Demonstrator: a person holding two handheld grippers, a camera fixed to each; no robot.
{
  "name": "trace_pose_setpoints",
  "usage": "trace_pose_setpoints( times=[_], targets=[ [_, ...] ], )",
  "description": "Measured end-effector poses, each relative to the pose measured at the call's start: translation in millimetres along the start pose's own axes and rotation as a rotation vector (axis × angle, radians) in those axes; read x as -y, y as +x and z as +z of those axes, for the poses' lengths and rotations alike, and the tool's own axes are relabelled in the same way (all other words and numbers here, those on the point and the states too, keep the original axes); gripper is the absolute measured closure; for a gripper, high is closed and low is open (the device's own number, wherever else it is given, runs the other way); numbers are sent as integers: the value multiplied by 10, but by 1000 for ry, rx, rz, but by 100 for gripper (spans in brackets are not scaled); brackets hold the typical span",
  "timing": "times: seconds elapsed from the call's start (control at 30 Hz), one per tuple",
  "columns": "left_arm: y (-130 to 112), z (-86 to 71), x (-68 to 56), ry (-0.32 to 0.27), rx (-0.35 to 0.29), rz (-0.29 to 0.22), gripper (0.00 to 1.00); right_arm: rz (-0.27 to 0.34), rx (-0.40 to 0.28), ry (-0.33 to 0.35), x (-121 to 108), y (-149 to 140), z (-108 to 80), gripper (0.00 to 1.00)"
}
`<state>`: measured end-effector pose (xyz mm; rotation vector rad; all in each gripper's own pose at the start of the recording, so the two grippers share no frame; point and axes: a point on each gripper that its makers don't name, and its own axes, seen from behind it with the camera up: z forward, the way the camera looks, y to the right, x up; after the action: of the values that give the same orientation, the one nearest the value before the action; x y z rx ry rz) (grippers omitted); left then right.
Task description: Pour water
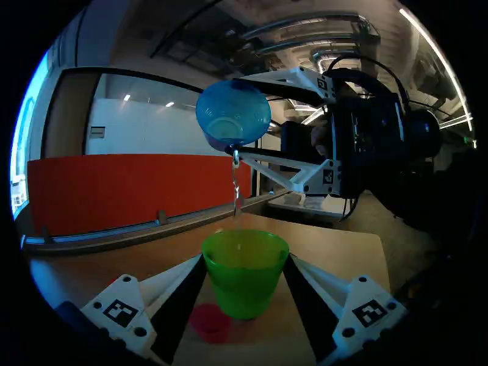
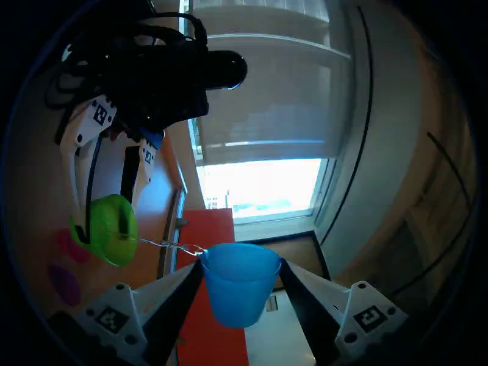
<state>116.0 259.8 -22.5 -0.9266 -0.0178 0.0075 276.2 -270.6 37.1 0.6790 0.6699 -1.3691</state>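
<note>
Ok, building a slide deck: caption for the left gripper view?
Right gripper tips a blue cup, streaming water into the green cup held by the left gripper.

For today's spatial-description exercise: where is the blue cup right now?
In the left gripper view, the blue cup hangs tilted in the right claw, above the green cup, water streaming into it.

The camera on my left claw (image 1: 244,263) looks level across the bench (image 1: 348,250), green cup (image 1: 244,287) close up, my right claw (image 1: 241,117) higher and farther off. My right claw's camera is rolled sideways, facing the window (image 2: 262,183), blue cup (image 2: 239,293) close. Both views share the two cups and the opposite claw.
</note>
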Motion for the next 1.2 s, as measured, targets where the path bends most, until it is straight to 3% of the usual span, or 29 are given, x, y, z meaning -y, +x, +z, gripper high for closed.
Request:
trace_pose_setpoints(
  times=[1.2],
  targets=[
    [-23,45,28,8,0,-8,14,-115,1,7,1,26,52,7]
  ],
)
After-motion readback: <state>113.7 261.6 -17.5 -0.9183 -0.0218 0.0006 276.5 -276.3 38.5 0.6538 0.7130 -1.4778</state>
